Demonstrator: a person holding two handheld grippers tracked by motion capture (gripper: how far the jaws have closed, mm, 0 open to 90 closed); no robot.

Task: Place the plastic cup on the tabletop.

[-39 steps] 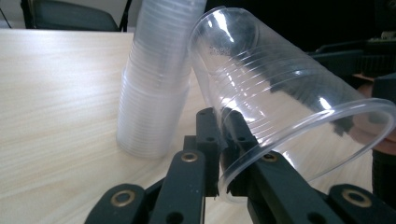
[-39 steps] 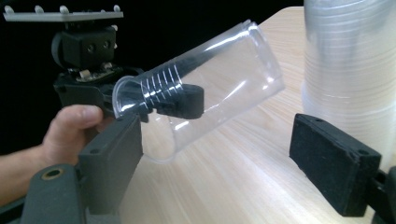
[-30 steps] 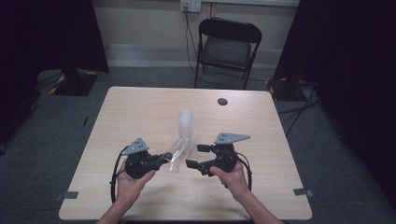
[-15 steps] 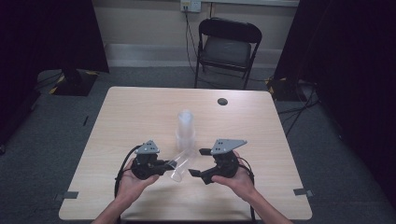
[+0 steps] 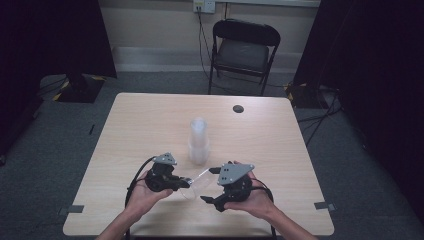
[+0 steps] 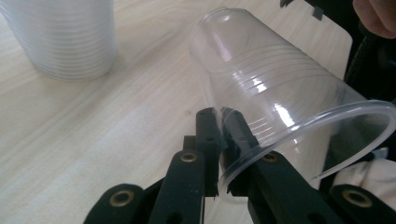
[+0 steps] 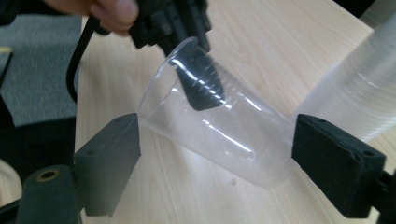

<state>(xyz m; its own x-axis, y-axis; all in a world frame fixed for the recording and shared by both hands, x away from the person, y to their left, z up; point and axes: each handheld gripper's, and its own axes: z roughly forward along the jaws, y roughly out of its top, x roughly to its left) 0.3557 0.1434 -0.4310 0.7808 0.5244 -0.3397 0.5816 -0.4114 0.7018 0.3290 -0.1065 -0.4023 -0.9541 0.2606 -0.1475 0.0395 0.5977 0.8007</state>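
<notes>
clear cup (image 6: 280, 93) rim pinched in left claw (image 6: 219, 122)

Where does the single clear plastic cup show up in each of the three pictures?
High view: single clear plastic cup low centre, between both hand-held grippers.
Left gripper view: right of centre, rim pinched.
Right gripper view: centre.
Shared landmark: tall stack of clear plastic cups.

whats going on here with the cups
A person works at a light wooden table with a gripper in each hand. The left gripper is shut on the rim wall of a single clear plastic cup, held tilted on its side. The right gripper is open, its pads either side of the cup's base without pressing it. A stack of clear plastic cups stands upright behind.
</notes>
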